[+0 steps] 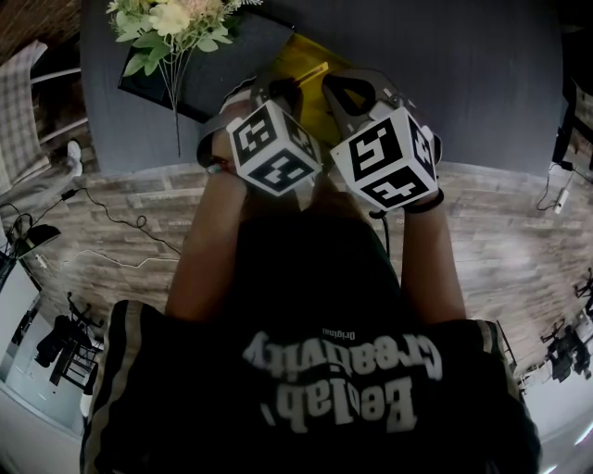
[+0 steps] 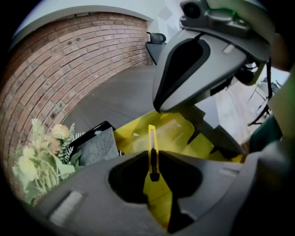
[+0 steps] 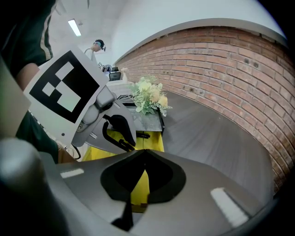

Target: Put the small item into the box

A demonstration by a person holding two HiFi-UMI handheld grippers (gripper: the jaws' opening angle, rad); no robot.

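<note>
A yellow utility knife (image 2: 151, 147) stands upright between the jaws of my left gripper (image 2: 152, 154), which is shut on it. Right below and ahead lies the open yellow box (image 2: 173, 131), also seen in the head view as the yellow box (image 1: 306, 72) beyond both marker cubes. My right gripper (image 3: 144, 152) hovers over the same yellow box (image 3: 137, 186), jaws closed together with nothing between them. The two grippers are side by side, the left gripper (image 1: 274, 148) and the right gripper (image 1: 384, 155) nearly touching above the table's front edge.
A black tray with a grey pad (image 2: 94, 145) lies left of the box, with a bunch of pale flowers (image 1: 176, 23) beside it. The grey table (image 1: 482, 83) stretches right; a brick wall (image 3: 221, 73) runs behind it. Cables lie on the wooden floor (image 1: 111, 222).
</note>
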